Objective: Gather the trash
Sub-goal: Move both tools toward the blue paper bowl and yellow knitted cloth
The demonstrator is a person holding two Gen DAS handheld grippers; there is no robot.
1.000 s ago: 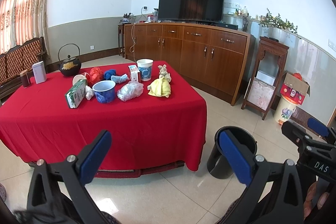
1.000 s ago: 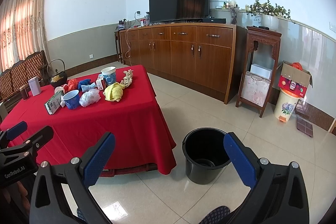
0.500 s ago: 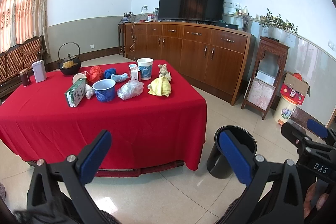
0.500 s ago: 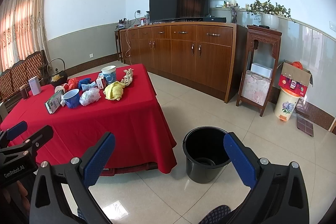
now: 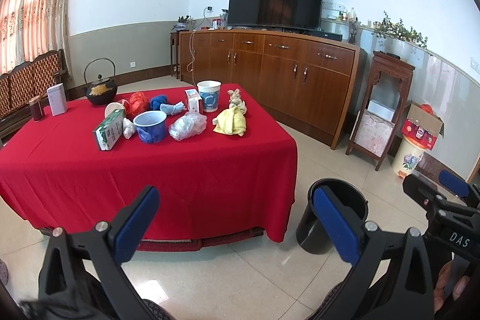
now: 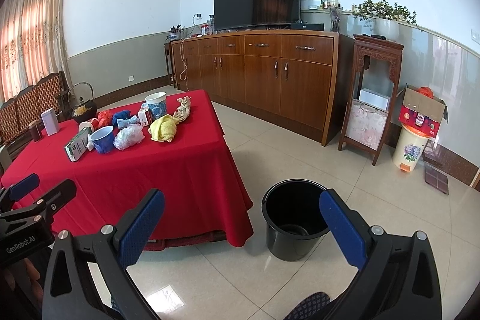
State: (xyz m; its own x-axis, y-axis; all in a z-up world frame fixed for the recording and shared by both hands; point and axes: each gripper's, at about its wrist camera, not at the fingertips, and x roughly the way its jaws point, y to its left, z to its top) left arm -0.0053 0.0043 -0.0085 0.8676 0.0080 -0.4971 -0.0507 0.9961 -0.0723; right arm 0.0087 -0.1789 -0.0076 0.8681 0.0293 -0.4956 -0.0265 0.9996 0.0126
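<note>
- Left wrist view: the left hand-held gripper (image 5: 234, 218) is spread wide with nothing between its blue pads, well short of the worktop (image 5: 180, 167) under its red cloth.
- On the worktop, far from both grippers, the trash lies in a cluster: a green carton (image 5: 109, 129), a blue cup (image 5: 150, 126), a crumpled clear plastic bag (image 5: 188, 126), a yellow cloth (image 5: 230, 123) and a tall white-and-blue paper cup (image 5: 209, 96).
- A black bucket (image 5: 342, 200) stands on the tiled floor just beside the worktop's right corner; the right hand-held gripper (image 5: 444, 194) shows at the right edge.
- Right wrist view: the right hand-held gripper (image 6: 241, 219) is likewise spread and empty, above the floor.
- The black bucket (image 6: 292, 222) sits between its fingers in the view, its visible interior dark and bare.
- The trash cluster, with the yellow cloth (image 6: 163, 128) and blue cup (image 6: 103, 139), is on the worktop (image 6: 168, 170) to the left.
</note>
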